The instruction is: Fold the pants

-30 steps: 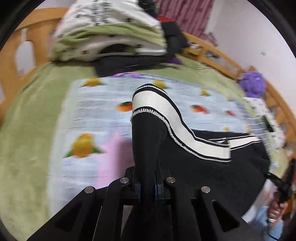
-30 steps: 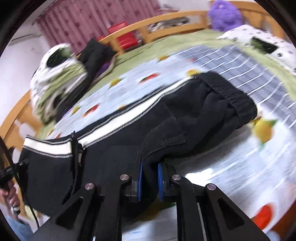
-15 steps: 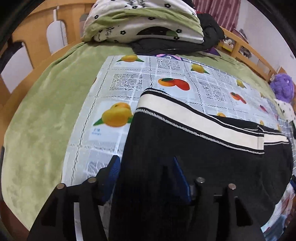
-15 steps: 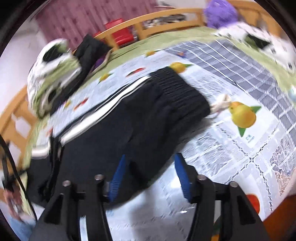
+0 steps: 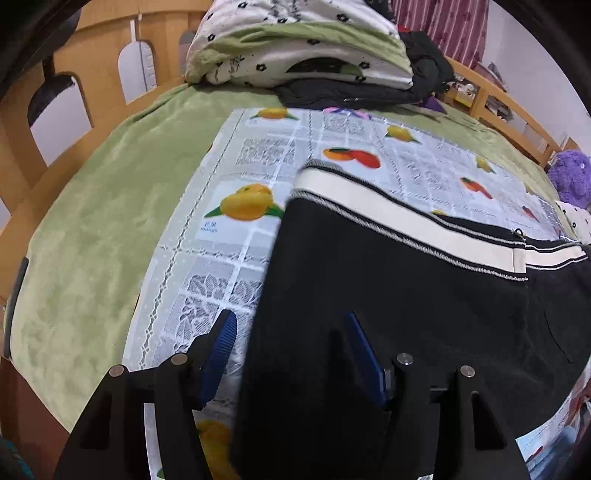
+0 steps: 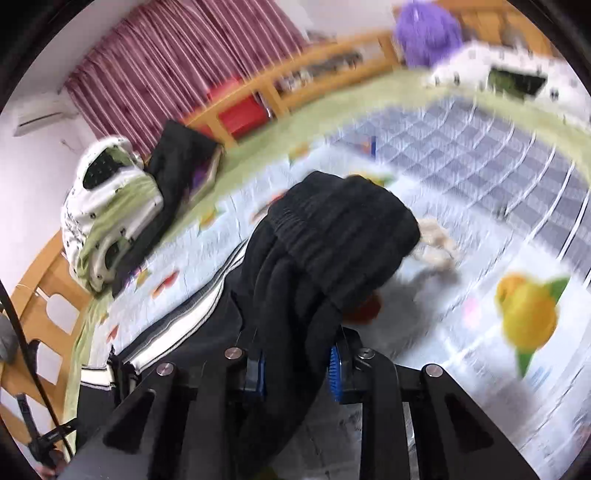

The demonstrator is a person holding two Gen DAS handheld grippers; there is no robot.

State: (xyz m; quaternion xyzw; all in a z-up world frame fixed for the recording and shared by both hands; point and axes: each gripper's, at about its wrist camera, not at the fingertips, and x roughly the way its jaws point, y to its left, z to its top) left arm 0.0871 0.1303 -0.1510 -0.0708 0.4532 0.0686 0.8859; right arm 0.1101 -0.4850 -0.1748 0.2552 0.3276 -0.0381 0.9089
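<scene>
Black pants [image 5: 388, 295] with a white side stripe [image 5: 406, 218] lie flat on a fruit-print tablecloth [image 5: 240, 280] on the bed. My left gripper [image 5: 290, 325] hangs just above their near left edge, jaws opening. The cloth's edge lies under and between the blue pads without being pressed. In the right wrist view the ribbed waistband end of the pants [image 6: 332, 236] is bunched and raised off the cloth. My right gripper [image 6: 295, 365] is closing, and its pads squeeze that thick black fold from both sides.
A pile of folded bedding [image 5: 303, 51] and a black jacket [image 5: 351, 96] sit at the far end of the green blanket [image 5: 92, 240]. A wooden bed rail [image 5: 74, 92] rings the bed. A purple plush toy [image 6: 428, 33] rests at a far corner.
My left gripper let go of the leg end it held up and opened; that end now lies flat. My right gripper opened, shifted to the waistband and closed on it, lifting it.
</scene>
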